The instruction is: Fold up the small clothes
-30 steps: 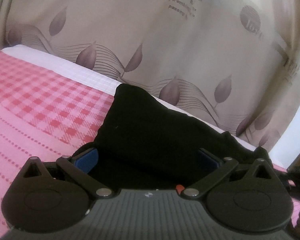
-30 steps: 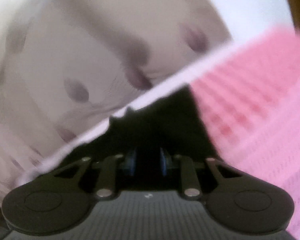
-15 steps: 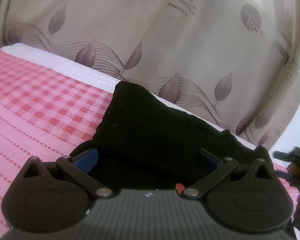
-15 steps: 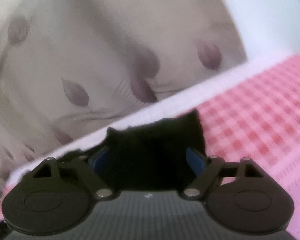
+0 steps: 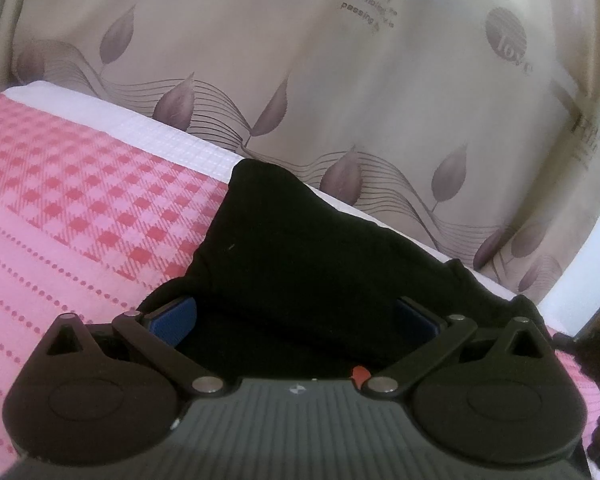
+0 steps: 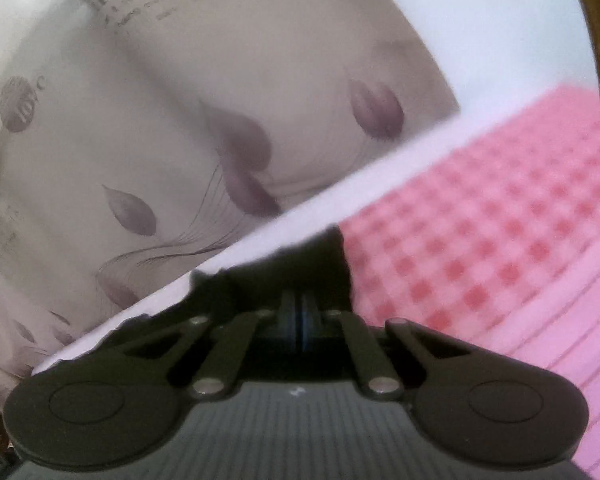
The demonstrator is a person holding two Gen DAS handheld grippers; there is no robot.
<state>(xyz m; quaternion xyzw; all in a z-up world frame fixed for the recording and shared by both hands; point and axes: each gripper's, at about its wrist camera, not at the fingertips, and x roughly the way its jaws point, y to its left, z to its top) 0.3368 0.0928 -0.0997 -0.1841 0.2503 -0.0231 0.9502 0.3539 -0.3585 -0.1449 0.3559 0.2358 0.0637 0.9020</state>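
Where its jaws gaped earlier, the right gripper has closed.

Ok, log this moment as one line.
left gripper: open around black cloth garment | right gripper: shut at garment edge | pink checked bedsheet

Bedsheet, pink check: flat, bare to the left of the black garment, so open room for a hand there. Curtain hangs right behind the bed's far edge and closes off that side. Garment itself bunches up btwn the left gripper's wide-set fingers, blocking fwd. In right wrist view, sheet to the right also bare.
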